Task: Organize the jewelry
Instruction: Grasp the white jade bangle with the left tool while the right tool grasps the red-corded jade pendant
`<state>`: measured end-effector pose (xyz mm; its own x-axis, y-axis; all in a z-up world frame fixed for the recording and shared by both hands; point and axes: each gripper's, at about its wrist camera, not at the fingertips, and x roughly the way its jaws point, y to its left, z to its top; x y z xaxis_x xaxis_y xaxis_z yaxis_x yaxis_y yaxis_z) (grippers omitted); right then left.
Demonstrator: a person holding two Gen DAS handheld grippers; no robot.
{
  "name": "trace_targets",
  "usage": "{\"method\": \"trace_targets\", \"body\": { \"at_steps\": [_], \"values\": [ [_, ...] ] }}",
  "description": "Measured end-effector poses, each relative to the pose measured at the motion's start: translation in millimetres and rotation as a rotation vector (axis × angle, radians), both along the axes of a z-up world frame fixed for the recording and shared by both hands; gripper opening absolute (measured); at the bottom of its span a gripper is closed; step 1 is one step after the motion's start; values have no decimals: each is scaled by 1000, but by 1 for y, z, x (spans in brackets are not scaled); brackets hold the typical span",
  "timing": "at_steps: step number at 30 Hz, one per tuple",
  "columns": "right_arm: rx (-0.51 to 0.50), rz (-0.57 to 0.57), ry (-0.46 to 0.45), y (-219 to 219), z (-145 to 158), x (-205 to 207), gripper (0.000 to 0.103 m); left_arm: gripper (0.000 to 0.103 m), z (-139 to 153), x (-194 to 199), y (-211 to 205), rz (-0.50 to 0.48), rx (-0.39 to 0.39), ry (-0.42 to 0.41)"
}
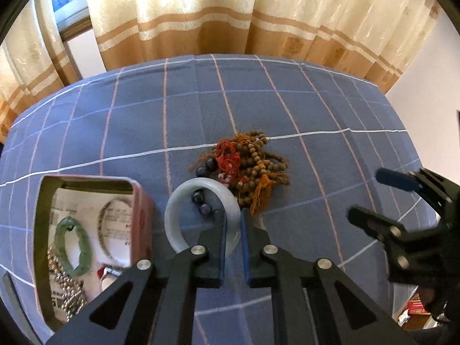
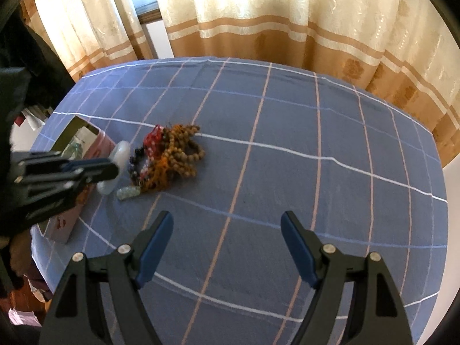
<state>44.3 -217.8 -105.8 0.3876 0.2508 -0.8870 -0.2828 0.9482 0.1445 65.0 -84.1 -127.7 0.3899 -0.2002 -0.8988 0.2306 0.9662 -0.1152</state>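
A white jade bangle (image 1: 184, 210) lies on the blue checked cloth, and my left gripper (image 1: 234, 218) is shut on its right side, one pad inside the ring and one outside. Dark purple beads (image 1: 201, 199) lie within the ring. Just beyond it is a tangled pile of brown bead strings with red and orange cords (image 1: 253, 164). An open pink box (image 1: 143, 212) to the left holds a green bangle (image 1: 73, 247), a thin silver bangle (image 1: 115, 224) and a metal bead chain (image 1: 67, 287). My right gripper (image 2: 227, 225) hovers open over bare cloth, nothing between its pads.
The right wrist view shows the bead pile (image 2: 172, 152), the white bangle (image 2: 122, 148), the pink box (image 2: 99, 145), a small pale green bead piece (image 2: 128, 193) and my left gripper (image 2: 113, 169). Curtains (image 2: 258, 14) hang behind the table's far edge.
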Motion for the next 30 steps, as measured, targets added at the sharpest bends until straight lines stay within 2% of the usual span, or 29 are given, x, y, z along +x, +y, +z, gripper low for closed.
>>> {"method": "trace_targets", "body": {
  "at_steps": [6,10,15,22,23,24,25,26,30],
  "values": [
    [7,31,-26,20,6,18,79,9,9,-15,10,26,-9,-8],
    [8,82,-48,42,10,33,69,9,9,-19,18,48,-13,-2],
    [-8,197,-83,79,11,49,54,9,9,-25,27,68,-21,-2],
    [-54,311,-61,114,-10,58,51,9,7,-32,35,101,-29,-3],
    [-64,326,-59,118,-14,58,44,4,7,-32,36,110,-28,-4],
    [-79,337,-61,121,-19,58,34,0,8,-31,38,116,-32,-12],
    [-85,341,-55,122,-21,59,24,0,11,-29,38,120,-36,-19],
    [-83,343,-31,123,-26,60,4,0,14,-27,38,119,-38,-29],
    [-55,323,-20,111,-23,55,5,0,23,-21,36,91,-37,-64]
  ]
}}
